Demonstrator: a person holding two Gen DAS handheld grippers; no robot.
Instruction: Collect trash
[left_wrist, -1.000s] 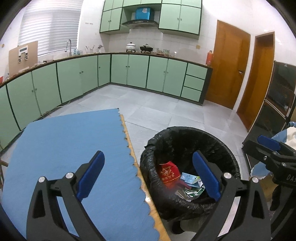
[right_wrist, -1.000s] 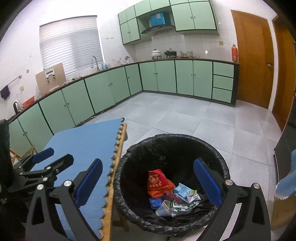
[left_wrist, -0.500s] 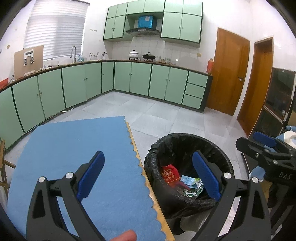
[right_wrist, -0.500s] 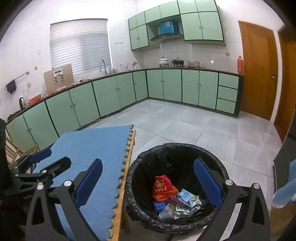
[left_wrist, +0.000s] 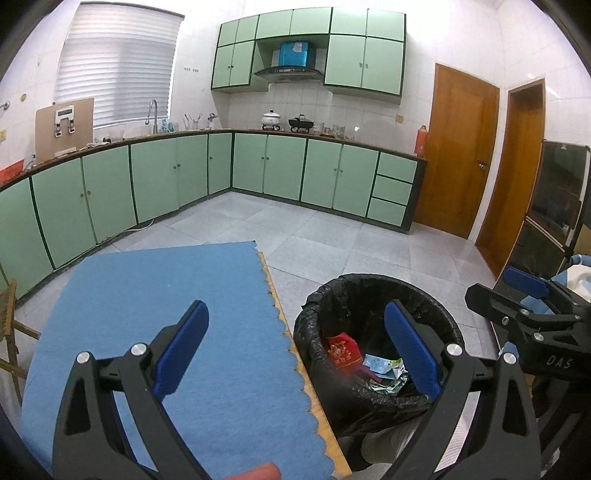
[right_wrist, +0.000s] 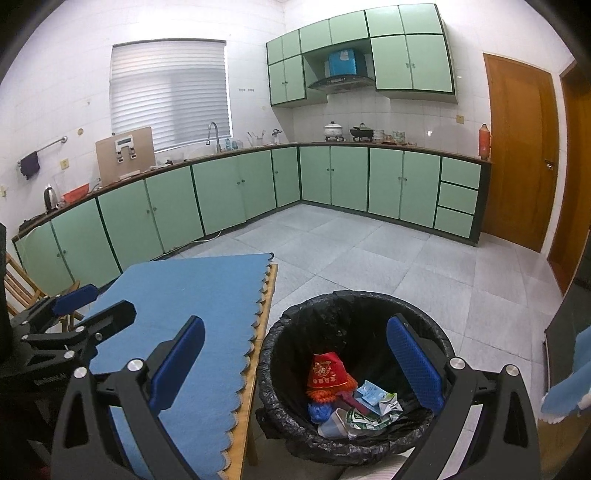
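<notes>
Nearest, the left gripper (left_wrist: 295, 354) and the right gripper (right_wrist: 293, 363) both have their blue-padded fingers (right_wrist: 413, 363) spread wide and empty. Below them, a blue mat (left_wrist: 147, 314) covers the bench (right_wrist: 258, 354). Just beside the bench edge stands a black-lined trash bin (right_wrist: 280, 339) holding the trash (right_wrist: 351, 402): a red packet and crumpled wrappers. Beyond lie a tiled floor (right_wrist: 369, 251) and green cabinets (left_wrist: 284, 166).

The bin (right_wrist: 354, 373) stands on the floor (right_wrist: 388, 258) just right of the bench (right_wrist: 255, 365), with trash (right_wrist: 351, 398) lying in its bottom. A mat (right_wrist: 184, 325) lies on the bench. Cabinets (right_wrist: 221, 192) run along the walls behind.
</notes>
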